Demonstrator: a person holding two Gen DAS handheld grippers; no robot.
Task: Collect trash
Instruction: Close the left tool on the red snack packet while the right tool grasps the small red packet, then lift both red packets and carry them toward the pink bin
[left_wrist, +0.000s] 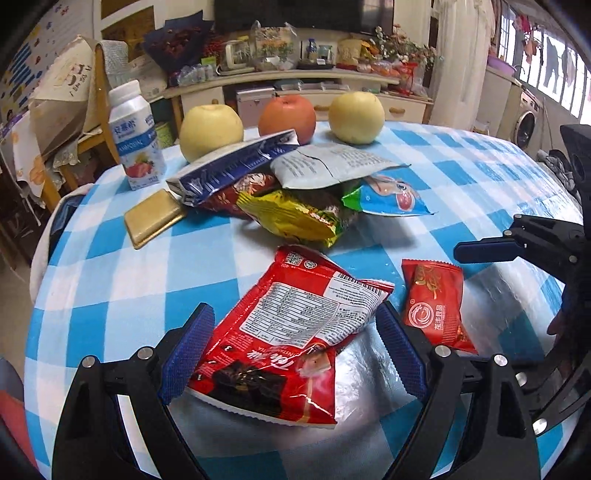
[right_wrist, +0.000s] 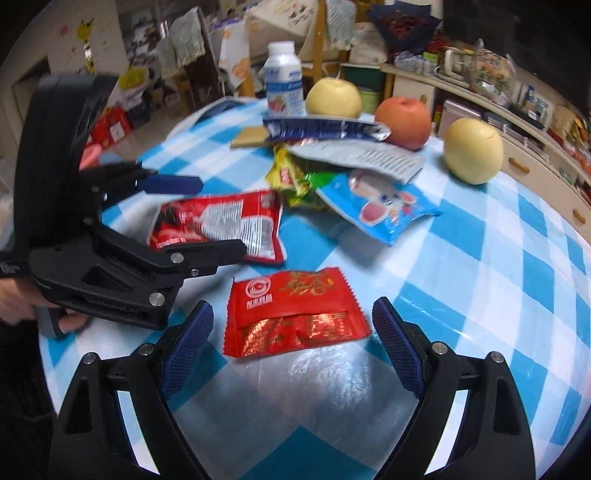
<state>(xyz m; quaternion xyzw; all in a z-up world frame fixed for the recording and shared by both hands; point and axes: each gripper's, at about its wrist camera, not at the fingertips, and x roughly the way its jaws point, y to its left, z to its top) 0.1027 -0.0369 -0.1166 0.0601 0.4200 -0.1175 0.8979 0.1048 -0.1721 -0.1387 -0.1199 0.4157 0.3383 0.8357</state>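
A large red snack wrapper (left_wrist: 295, 332) lies on the checked tablecloth between the open fingers of my left gripper (left_wrist: 295, 343); it also shows in the right wrist view (right_wrist: 221, 225). A smaller red packet (right_wrist: 295, 314) lies just ahead of my open right gripper (right_wrist: 295, 343), and shows in the left wrist view (left_wrist: 436, 302). A pile of wrappers (left_wrist: 295, 188) in blue, white, yellow and red lies further back, also in the right wrist view (right_wrist: 340, 166). My left gripper appears from the side in the right wrist view (right_wrist: 218, 214), and my right gripper in the left wrist view (left_wrist: 458, 251).
Two yellow apples (left_wrist: 210, 133) (left_wrist: 356, 118) and an orange-red apple (left_wrist: 286, 118) stand behind the pile. A white yogurt bottle (left_wrist: 135, 136) and a flat gold box (left_wrist: 153, 221) sit at the left. The round table (left_wrist: 110, 295) drops off at the left and near edges.
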